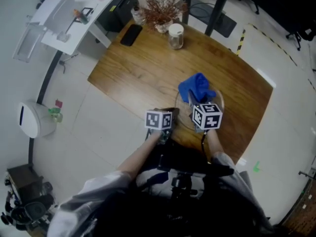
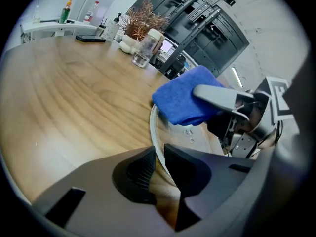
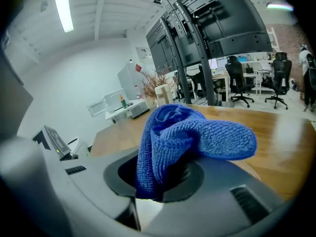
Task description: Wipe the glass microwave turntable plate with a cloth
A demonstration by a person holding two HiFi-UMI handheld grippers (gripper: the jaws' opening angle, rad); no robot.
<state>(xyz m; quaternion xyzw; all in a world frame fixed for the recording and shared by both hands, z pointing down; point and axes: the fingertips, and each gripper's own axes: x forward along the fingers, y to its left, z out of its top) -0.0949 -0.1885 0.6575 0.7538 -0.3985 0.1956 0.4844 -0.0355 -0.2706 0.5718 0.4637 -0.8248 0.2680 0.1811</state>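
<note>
My left gripper (image 2: 159, 157): jaws nearly together, clamped on the near rim of the plate.
Clear round glass turntable plate (image 2: 153, 132): lying flat on the brown wooden table (image 1: 143, 68), close to the edge nearest me.
My right gripper (image 3: 163, 181): jaws pinching a bunched blue microfibre cloth (image 3: 197, 137), held over the plate; whether the cloth touches the glass I cannot tell.
Farther back: a clear glass jar with a white lid (image 1: 176, 36), a black phone (image 1: 131, 34) and a dried reddish-brown plant (image 1: 160, 9) along the table's far edge.
</note>
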